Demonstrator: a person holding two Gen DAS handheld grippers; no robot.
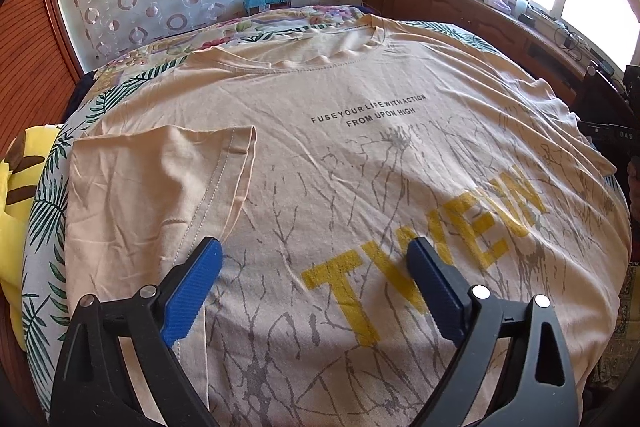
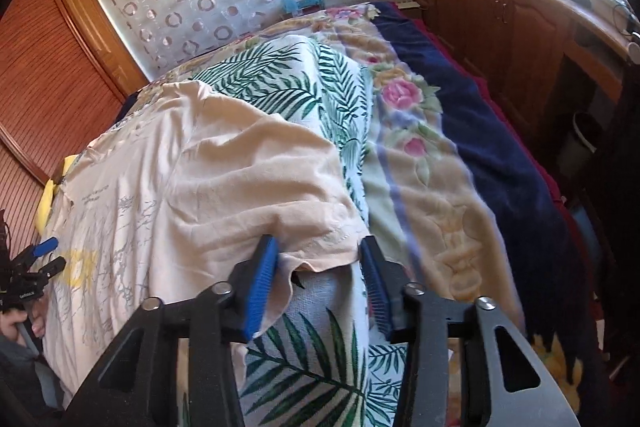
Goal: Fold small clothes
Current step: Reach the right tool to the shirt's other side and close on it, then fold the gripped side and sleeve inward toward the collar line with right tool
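Right wrist: right gripper (image 2: 320, 263) jaws apart astride shirt sleeve (image 2: 256, 179); left gripper's (image 1: 316, 259) wide apart.

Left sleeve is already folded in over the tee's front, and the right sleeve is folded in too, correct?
Half right. The left sleeve is folded onto the T-shirt, but the right sleeve is not: the right wrist view shows it spread out on the leaf-print sheet, its hem between the right gripper fingers.

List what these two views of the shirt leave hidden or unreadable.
- T-shirt hem: left wrist view, cut off by the bottom edge behind the left claw.
- Right sleeve edge: right wrist view, right claw straddles it; pad contact unclear.
- Yellow lettering: partly covered by a finger.
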